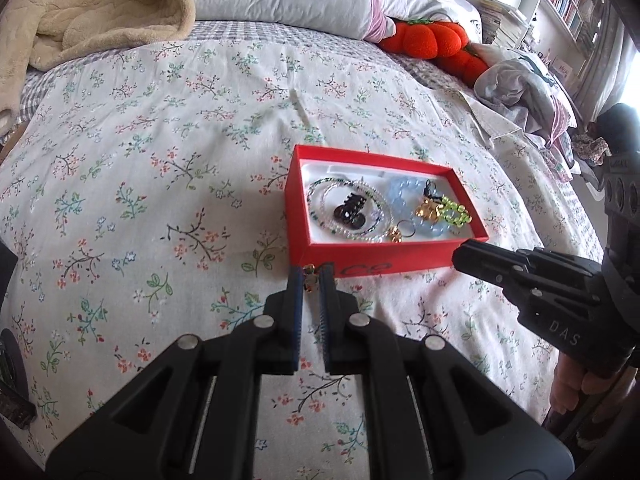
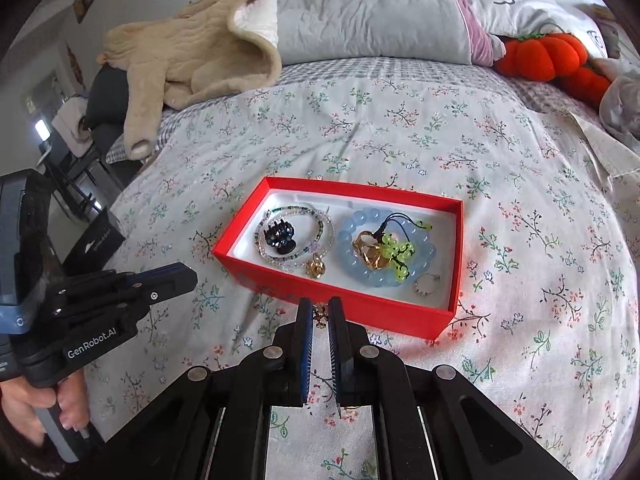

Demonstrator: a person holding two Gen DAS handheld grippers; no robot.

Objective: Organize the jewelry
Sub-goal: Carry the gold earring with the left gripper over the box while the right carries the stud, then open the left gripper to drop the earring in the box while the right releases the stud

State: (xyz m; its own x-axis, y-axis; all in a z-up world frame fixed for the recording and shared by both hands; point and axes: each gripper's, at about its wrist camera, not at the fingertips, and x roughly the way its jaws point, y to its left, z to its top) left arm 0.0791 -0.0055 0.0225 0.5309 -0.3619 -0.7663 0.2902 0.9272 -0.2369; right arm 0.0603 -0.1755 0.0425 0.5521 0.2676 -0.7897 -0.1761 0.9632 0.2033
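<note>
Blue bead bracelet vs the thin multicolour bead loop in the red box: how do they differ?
The blue bead bracelet has chunky pale-blue beads; the thin bead loop has tiny clear, green and dark beads. The bracelet lies at the right end of the red box under a gold piece and green beads; the loop lies at the left end, encircling a black hair claw. Both lie flat.

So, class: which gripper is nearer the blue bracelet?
Right. The right gripper is at the box's front wall, just before the blue bracelet; the left gripper is off the box's left end.
</note>
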